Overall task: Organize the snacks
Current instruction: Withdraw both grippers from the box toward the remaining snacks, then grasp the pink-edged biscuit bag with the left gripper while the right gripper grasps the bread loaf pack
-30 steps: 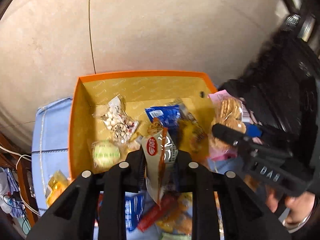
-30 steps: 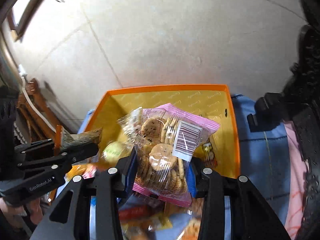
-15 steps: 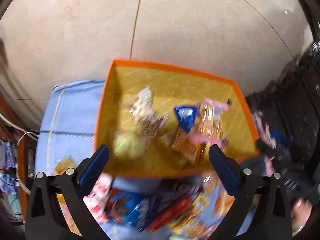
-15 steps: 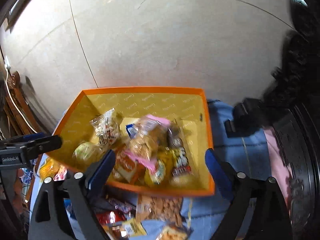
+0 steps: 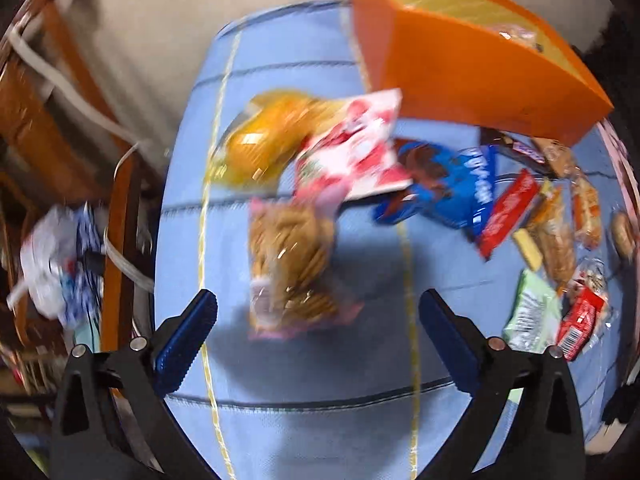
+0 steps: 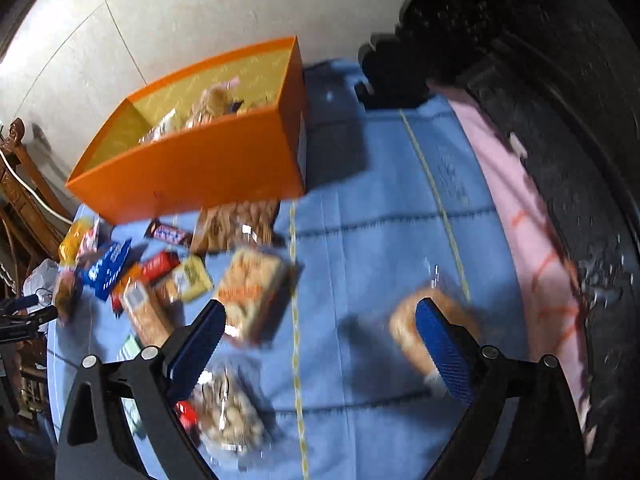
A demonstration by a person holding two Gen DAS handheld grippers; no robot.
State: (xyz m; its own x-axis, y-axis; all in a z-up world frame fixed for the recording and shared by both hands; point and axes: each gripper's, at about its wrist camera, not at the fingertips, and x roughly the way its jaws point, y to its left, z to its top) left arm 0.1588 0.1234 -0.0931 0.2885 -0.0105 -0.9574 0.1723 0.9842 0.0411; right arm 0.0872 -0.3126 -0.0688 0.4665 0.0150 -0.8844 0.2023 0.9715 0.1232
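Both claws wide and empty, my left claw point(image 5: 316, 332) over the biscuit bag point(image 5: 292, 264), right claw point(image 6: 320, 340) above loose snacks point(image 6: 252, 292) on the blue surface point(image 6: 380, 240), since the orange box point(image 6: 192, 168) takes them next.

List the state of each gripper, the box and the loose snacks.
left gripper: open, empty
right gripper: open, empty
orange box: open-topped, snacks inside
biscuit bag: lying flat on the blue cloth
blue packet: lying on cloth, outside box
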